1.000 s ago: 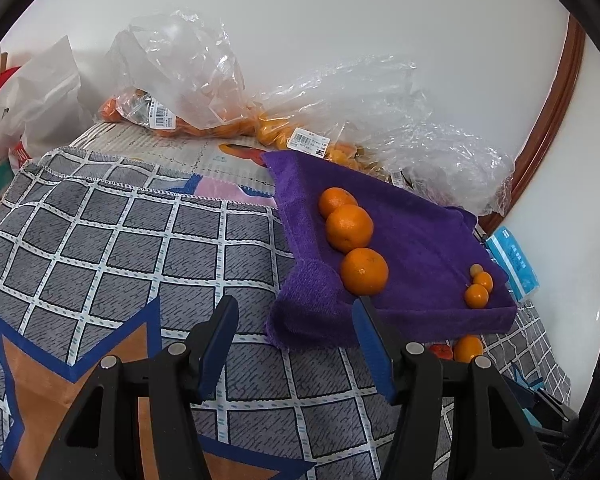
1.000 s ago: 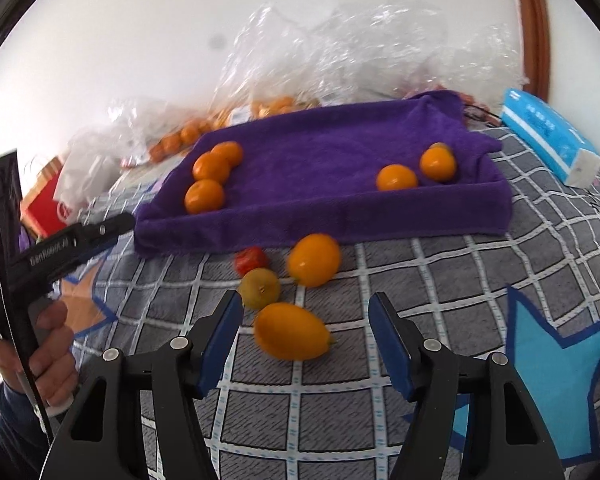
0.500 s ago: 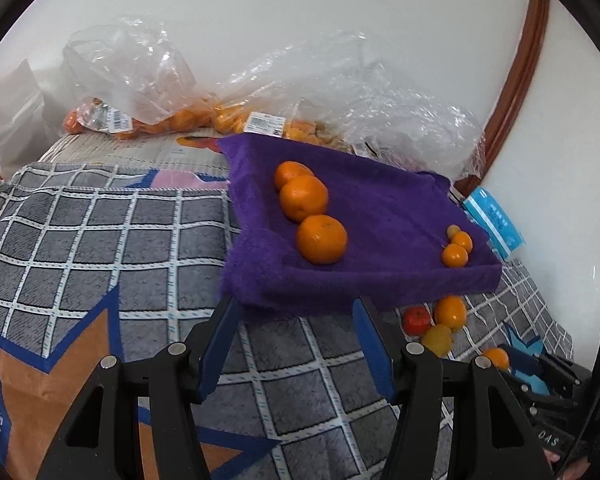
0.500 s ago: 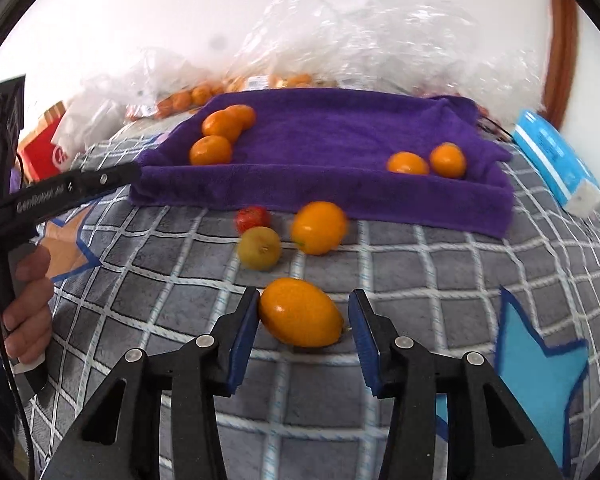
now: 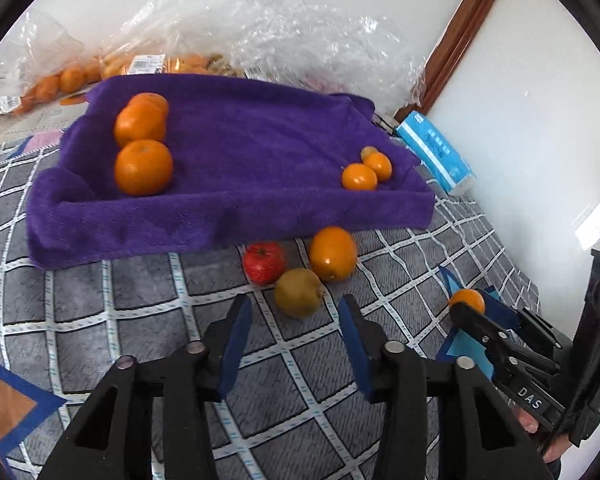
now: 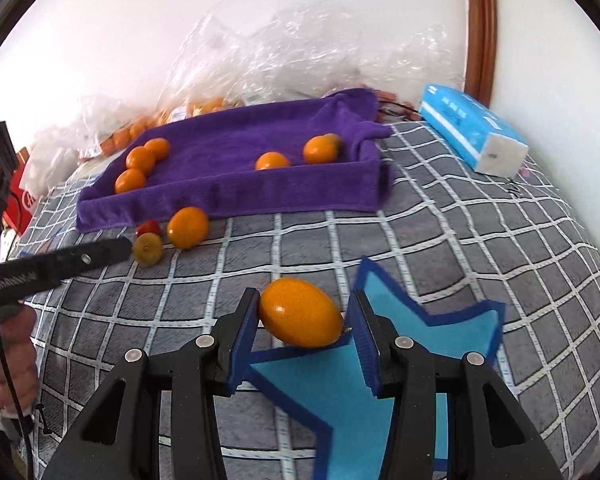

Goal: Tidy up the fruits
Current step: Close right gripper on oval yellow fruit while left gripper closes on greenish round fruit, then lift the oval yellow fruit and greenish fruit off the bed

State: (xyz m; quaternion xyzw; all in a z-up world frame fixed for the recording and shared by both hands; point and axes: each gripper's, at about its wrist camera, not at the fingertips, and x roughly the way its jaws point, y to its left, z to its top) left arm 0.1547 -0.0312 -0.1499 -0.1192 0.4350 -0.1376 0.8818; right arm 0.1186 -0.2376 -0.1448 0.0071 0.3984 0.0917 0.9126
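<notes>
My right gripper (image 6: 304, 316) is shut on an oval orange fruit (image 6: 300, 318) and holds it above the checked cloth; it also shows in the left wrist view (image 5: 467, 300). My left gripper (image 5: 290, 326) is open and empty, just short of a greenish-yellow fruit (image 5: 299, 291). Beside that lie a red fruit (image 5: 264, 262) and an oval orange fruit (image 5: 333, 253). Behind them a purple towel-lined tray (image 5: 228, 216) holds three mandarins (image 5: 143, 166) at its left and small orange fruits (image 5: 360, 176) at its right.
Clear plastic bags of fruit (image 5: 172, 62) lie behind the tray against the wall. A blue tissue pack (image 6: 470, 136) lies right of the tray. A brown door frame (image 5: 460, 28) stands at the back right. The grey checked cloth (image 6: 440, 232) has blue star patterns.
My right gripper has closed on the oval orange fruit and lifted it back to the right. My left gripper has swung right, from the tray's left corner to the loose fruits.
</notes>
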